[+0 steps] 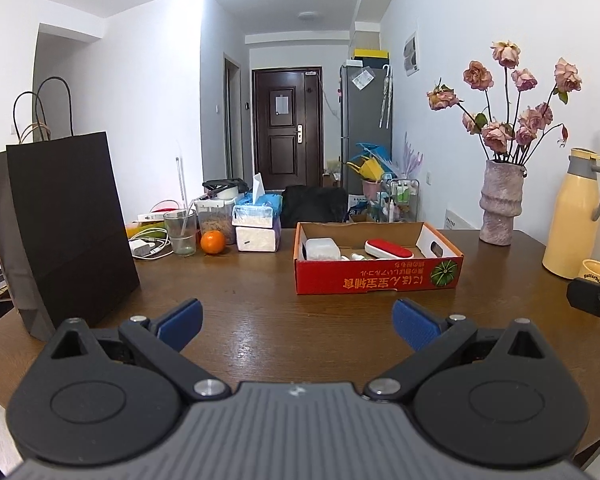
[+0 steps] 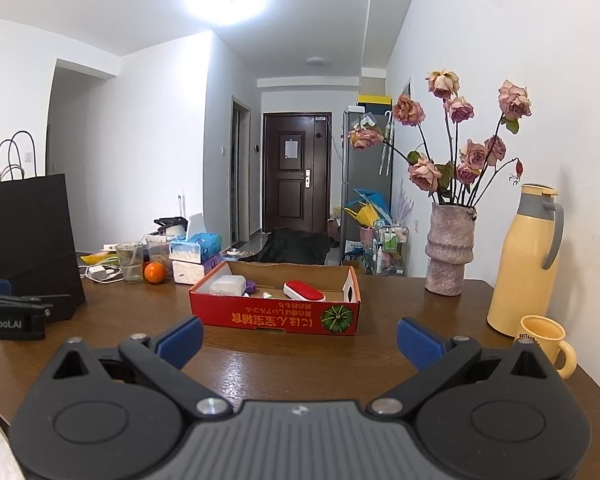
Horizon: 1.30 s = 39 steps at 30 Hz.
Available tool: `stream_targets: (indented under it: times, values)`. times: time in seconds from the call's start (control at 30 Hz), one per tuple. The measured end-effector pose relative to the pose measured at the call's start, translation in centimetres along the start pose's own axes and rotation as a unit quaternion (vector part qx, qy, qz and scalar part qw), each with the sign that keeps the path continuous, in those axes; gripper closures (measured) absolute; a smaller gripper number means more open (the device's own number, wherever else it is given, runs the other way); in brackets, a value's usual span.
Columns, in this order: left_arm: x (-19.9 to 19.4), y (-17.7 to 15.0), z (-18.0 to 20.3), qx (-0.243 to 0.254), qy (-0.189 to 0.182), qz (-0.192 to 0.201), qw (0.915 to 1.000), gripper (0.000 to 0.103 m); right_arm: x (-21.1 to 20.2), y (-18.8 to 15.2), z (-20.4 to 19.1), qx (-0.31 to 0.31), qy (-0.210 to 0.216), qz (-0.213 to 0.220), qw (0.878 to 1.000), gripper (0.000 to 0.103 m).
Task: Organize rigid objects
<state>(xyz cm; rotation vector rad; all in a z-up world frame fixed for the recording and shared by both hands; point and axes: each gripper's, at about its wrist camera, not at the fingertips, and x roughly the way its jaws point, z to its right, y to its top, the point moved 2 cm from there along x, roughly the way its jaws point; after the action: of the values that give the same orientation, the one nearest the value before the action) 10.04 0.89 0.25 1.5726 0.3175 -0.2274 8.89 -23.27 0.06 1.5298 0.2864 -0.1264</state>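
The left gripper point(image 1: 297, 323) is held low over the brown wooden bench point(image 1: 260, 300). Its blue fingers point(image 1: 180, 322) are spread wide apart, and nothing is held between them. The right gripper point(image 2: 299, 339) is held the same way, with its fingers point(image 2: 418, 340) wide apart and nothing between them. Both grippers are pointed at a red cardboard box point(image 1: 378, 278) that is set flat on the bench, a little way in front of them.

Inside the box, a white rounded case point(image 1: 321, 249) is seen at the left side. A red and white brush point(image 1: 388, 249) is laid near the middle. Some small white things are seen between them, but they are too small to tell.

A black paper bag point(image 1: 68, 224) is stood upright at the left of the bench. Behind it, an orange point(image 1: 213, 242) is placed just beside a glass point(image 1: 180, 232) and some tissue packs point(image 1: 256, 226). At the right, a vase of pink roses point(image 1: 500, 204) is stood well apart from the box. A yellow jug point(image 1: 572, 220) and a yellow mug point(image 2: 542, 340) are kept near the right edge.
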Motion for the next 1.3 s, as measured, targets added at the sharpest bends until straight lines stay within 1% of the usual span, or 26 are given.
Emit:
stream_targets:
  times: [0.53, 1.3]
  values:
    - [-0.9, -0.1, 0.0, -0.003, -0.002, 0.006, 1.0000, 0.000, -1.1, -0.1, -0.6, -0.007, 0.002, 0.006, 1.000, 0.000]
    - [-1.0, -0.4, -0.1, -0.002, -0.001, 0.000, 1.0000, 0.000, -1.5, -0.3, -0.9, -0.008, 0.001, 0.006, 1.000, 0.000]
